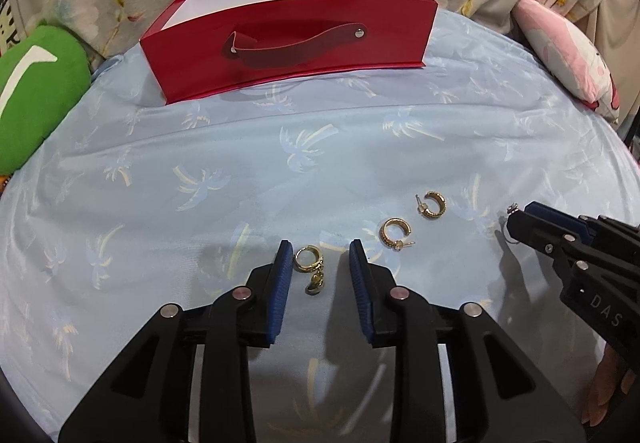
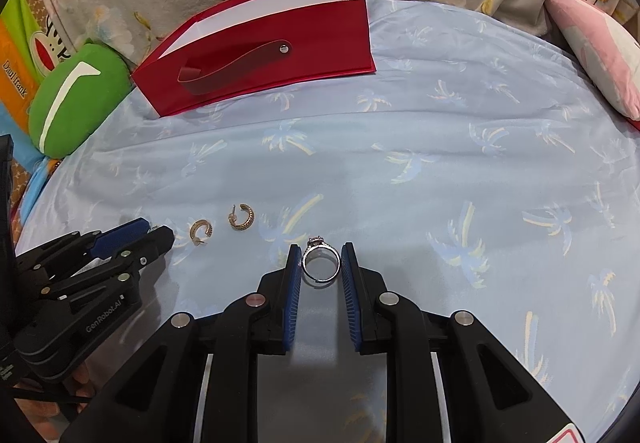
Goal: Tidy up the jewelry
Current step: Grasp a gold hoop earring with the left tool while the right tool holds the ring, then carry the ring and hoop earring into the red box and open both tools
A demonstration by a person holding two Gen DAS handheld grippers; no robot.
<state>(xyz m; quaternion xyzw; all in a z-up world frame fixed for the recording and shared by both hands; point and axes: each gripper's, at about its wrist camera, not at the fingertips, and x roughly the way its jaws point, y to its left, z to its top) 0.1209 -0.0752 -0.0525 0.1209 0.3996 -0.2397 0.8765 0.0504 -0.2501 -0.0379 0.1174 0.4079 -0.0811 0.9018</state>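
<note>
my left gripper (image 1: 319, 247) is low over the pale blue palm-print sheet (image 1: 200, 163), fingers apart, with the gold dangle earring (image 1: 311, 270) lying flat between the 2 blue pads and touching neither. the earring's long axis runs roughly along my fingers: the hoop end points away from me toward the red box (image 1: 288, 43), and the small charm end points back toward the gripper body. my right gripper (image 2: 320, 249) is also on the sheet, fingers apart but set closely on either side of the silver ring (image 2: 320, 262); i cannot tell whether the pads are touching the band. the ring's opening faces the camera and its stone setting points away from me, toward the far side of the bed. 2 gold c-shaped hoop earrings lie between the 2 grippers: the nearer hoop (image 1: 394, 234) has its post pointing right in the left wrist view, and the farther hoop (image 1: 433, 204) has its post on its left side. the red box stands open-topped at the far edge of the sheet, long axis across the view, strap handle (image 1: 296, 47) on the side facing me, well apart from all 4 pieces. a green cushion (image 1: 36, 91) lies left of the box and a pink pillow (image 1: 568, 55) to its right.
</note>
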